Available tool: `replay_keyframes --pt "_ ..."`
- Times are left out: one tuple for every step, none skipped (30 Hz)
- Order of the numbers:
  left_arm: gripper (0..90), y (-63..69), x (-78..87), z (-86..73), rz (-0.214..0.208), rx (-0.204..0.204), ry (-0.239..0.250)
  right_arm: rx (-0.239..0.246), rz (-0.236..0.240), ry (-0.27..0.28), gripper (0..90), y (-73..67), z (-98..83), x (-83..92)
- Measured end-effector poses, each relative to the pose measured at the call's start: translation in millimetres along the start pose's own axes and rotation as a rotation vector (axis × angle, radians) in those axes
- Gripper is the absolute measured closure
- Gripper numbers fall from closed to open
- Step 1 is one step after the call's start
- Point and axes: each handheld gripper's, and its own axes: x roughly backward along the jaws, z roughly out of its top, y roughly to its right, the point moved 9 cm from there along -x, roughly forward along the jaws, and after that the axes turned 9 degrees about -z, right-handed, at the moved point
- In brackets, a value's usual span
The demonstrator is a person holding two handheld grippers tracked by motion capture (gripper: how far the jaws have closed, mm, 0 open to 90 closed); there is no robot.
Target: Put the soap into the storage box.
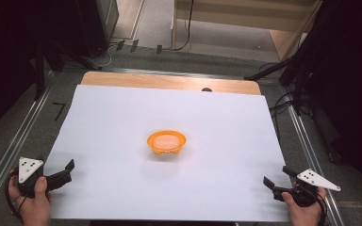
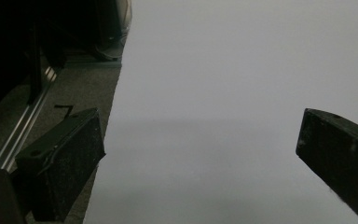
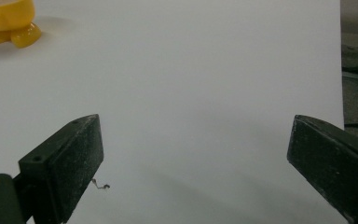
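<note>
The small orange plastic bowl on stubby feet [image 1: 166,142] sits mid-sheet on the white paper sheet [image 1: 122,122], with no long axis to favour. From it, the left gripper [image 1: 65,171] lies at about eight o'clock and the right gripper [image 1: 277,181] at four, roughly equally far. Both have their jaws wide apart, holding nothing.
</note>
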Motion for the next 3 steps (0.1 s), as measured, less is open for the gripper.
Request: replay_keyframes --pt "1.4 -0.1 -0.2 0.0 0.002 0.0 -0.001 -0.003 0.0 0.0 3.7 0.3 -0.1 0.2" --pt "1.4 -0.1 -0.5 -0.1 0.003 0.0 -0.003 -0.006 0.001 -0.002 3.7 0.3 -0.1 0.0" --pt "1.4 -0.1 -0.8 -0.2 0.003 -0.001 -0.005 -0.006 -0.002 -0.003 3.6 0.4 -0.1 -0.1"
